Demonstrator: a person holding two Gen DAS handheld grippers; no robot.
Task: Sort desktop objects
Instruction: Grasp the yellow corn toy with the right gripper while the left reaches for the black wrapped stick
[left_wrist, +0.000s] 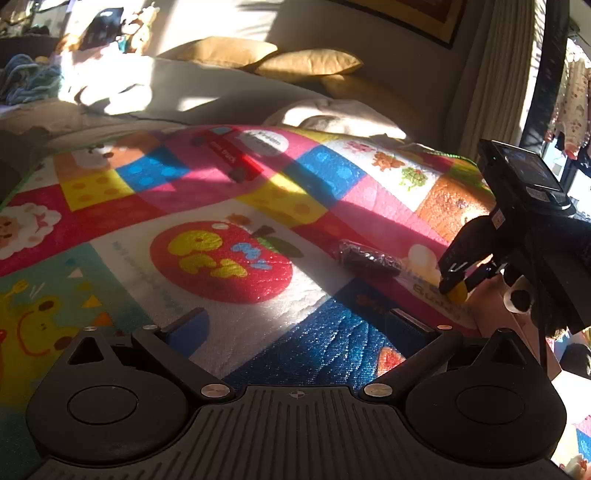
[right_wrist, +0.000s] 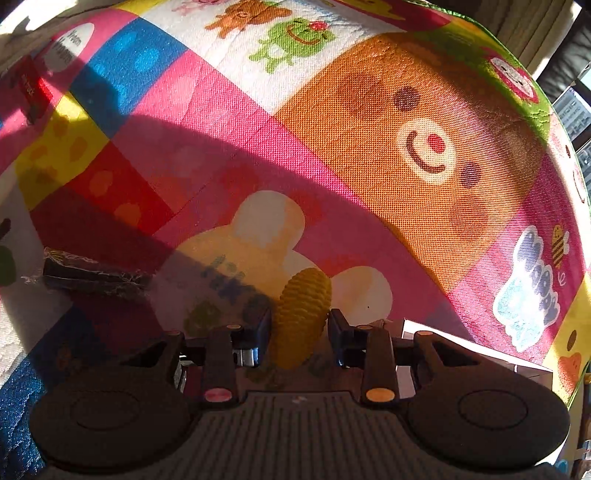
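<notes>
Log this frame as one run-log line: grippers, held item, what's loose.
left gripper: open, empty | right gripper: shut on yellow corn toy | loose: dark wrapped item on play mat

- 1 toy corn cob (right_wrist: 303, 314), yellow
- 1 dark wrapped packet (left_wrist: 369, 256), at 9 o'clock from corn
- 1 play mat (left_wrist: 229, 206)
- 2 pillows (left_wrist: 310, 61)
- 1 cardboard box (right_wrist: 476, 354)
- 2 grippers: left gripper (left_wrist: 299, 325), right gripper (right_wrist: 299, 328)

Woven-textured play mat (right_wrist: 369, 192), bumpy yellow corn toy (right_wrist: 303, 310), crinkly clear-wrapped dark packet (left_wrist: 369, 258)
</notes>
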